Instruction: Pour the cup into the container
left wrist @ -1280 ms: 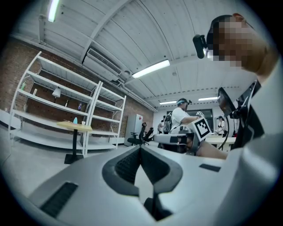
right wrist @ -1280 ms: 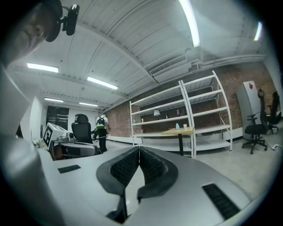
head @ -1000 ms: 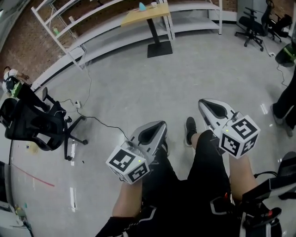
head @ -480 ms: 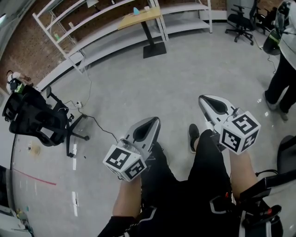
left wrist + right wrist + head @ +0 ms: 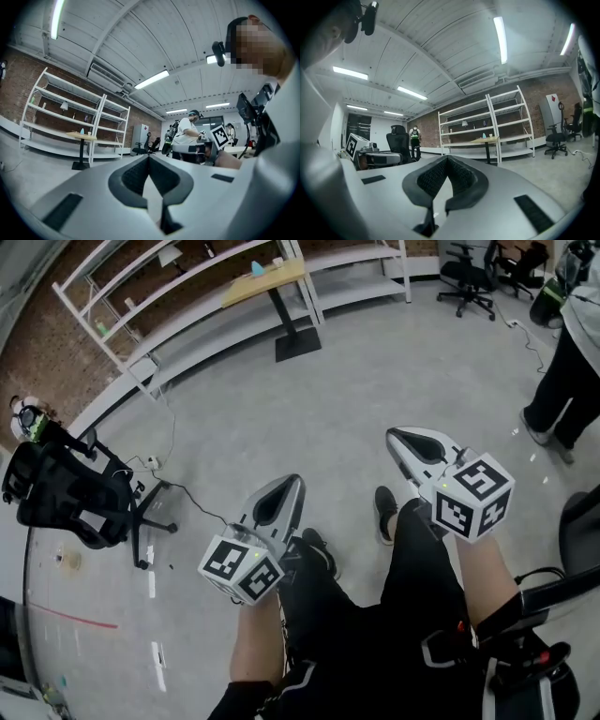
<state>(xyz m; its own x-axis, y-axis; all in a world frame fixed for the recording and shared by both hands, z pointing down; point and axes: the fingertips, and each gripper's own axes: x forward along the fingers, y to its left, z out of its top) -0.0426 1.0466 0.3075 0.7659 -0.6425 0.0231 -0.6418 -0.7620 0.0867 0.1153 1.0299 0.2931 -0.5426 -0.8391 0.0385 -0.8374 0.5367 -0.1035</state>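
Near: both grippers are held level above the walker's legs. Left gripper point(image 5: 285, 482): fingers pressed together, nothing between them. Right gripper point(image 5: 397, 435): the same. Over the last second both have travelled across the floor point(image 5: 309, 399) with the person. The head view has swung too, so the wooden surface point(image 5: 281, 277) now sits further left.

Far: on that surface stand a blue thing point(image 5: 258, 269), perhaps the container, and what looks like a small pale cup point(image 5: 491, 135). Both are too small to read and well apart from the fingers. Judged: no pour is possible from here.
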